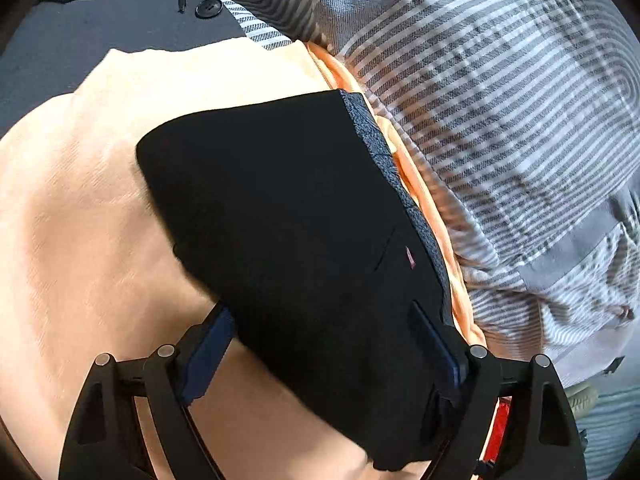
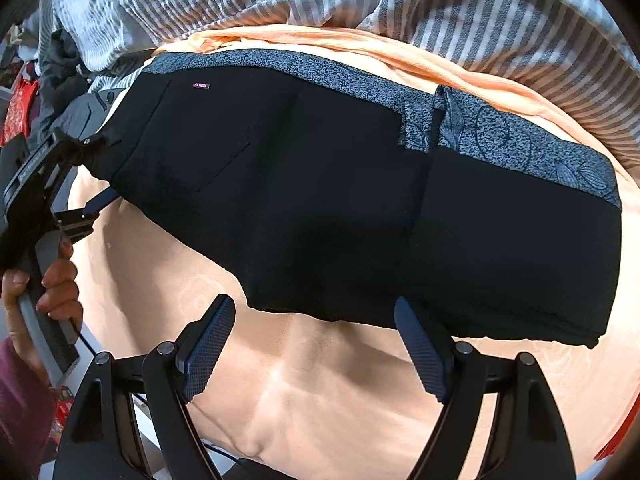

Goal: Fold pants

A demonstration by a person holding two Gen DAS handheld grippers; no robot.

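I count one pair of black pants [image 2: 340, 200], folded, carrying one patterned grey waistband [image 2: 320, 76] and one small label [image 2: 201, 86]. Under it lies one peach sheet [image 2: 320, 380]. Behind is one striped grey blanket [image 2: 480, 8]. My grippers number two: left gripper [image 1: 328, 344] and right gripper [image 2: 316, 344].

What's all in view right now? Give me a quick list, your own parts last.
pants: one, black with grey patterned waistband, folded, on the sheet
sheet: one, peach, under the pants
blanket: one, grey and white striped, bunched beyond the sheet
garment: one, dark with buttons, top left in the left view
left gripper: black, blue pads, open astride the pants' end
right gripper: black, blue pads, open, at the pants' near edge
hand: one, on the left gripper's handle
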